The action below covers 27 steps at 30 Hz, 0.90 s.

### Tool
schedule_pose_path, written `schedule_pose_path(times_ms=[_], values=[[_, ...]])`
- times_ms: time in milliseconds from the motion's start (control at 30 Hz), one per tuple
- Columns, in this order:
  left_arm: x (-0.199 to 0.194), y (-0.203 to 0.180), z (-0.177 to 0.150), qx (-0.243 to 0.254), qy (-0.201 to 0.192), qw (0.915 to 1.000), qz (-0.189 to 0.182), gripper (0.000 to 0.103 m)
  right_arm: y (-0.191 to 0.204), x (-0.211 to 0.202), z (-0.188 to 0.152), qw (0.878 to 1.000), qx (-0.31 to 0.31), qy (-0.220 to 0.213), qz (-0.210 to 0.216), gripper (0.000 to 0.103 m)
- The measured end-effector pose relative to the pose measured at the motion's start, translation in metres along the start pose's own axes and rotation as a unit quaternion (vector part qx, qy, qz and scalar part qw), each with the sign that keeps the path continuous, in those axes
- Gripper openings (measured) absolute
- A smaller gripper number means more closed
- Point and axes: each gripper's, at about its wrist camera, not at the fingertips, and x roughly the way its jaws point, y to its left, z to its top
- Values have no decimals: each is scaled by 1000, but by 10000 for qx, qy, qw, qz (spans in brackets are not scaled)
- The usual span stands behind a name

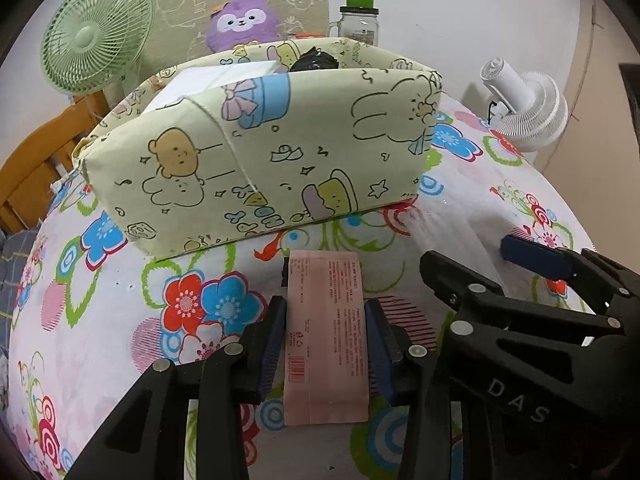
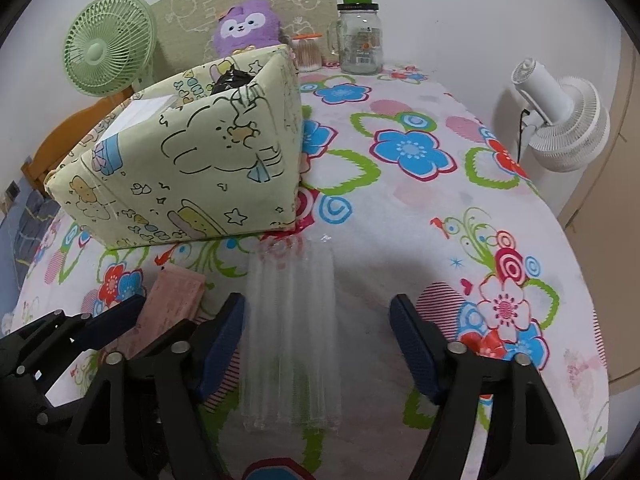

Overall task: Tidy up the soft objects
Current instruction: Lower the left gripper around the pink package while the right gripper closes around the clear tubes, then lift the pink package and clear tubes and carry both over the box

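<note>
Left tool (image 1: pixel 326 344) clamps the pink packet (image 1: pixel 325 340) while right tool (image 2: pixel 318 344), open, straddles the clear sleeve (image 2: pixel 292 340); next, lifting into the fabric bin (image 1: pixel 260 152).

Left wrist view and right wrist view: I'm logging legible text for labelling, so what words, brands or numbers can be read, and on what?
"DAS": raised letters on the right hand-held gripper, seen in the left wrist view.
Pink packet: printed lines and a barcode, too small to read.
Glass jar: label too blurred to read.
Fabric storage box: cartoon print with bubble letters, not legible.
</note>
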Motion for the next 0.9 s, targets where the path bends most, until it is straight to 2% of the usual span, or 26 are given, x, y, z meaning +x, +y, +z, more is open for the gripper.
schedule_pose_path(times_ms=[67,133,200,367,667,900], values=[[1,-1,1,23,-2,10000,2,41,2,2,1,10000,2,22,19,70],[2,1,1,-9,19,10000,-54,41,5,3,2,10000,-45,22,24,64],[1,1,1,15,15,10000,-78,41,8,4,2,10000,-92,23,8,51],[0,1,-1,85,-13,10000,-24,41,12,3,2,9998,-207,26,-12,35],[-8,18,-6,-210,-21,9997,-88,41,19,-8,-1,9997,-188,-48,111,24],[-21,33,-14,-512,-107,9985,-182,41,32,-17,-7,9994,-315,-62,109,22]])
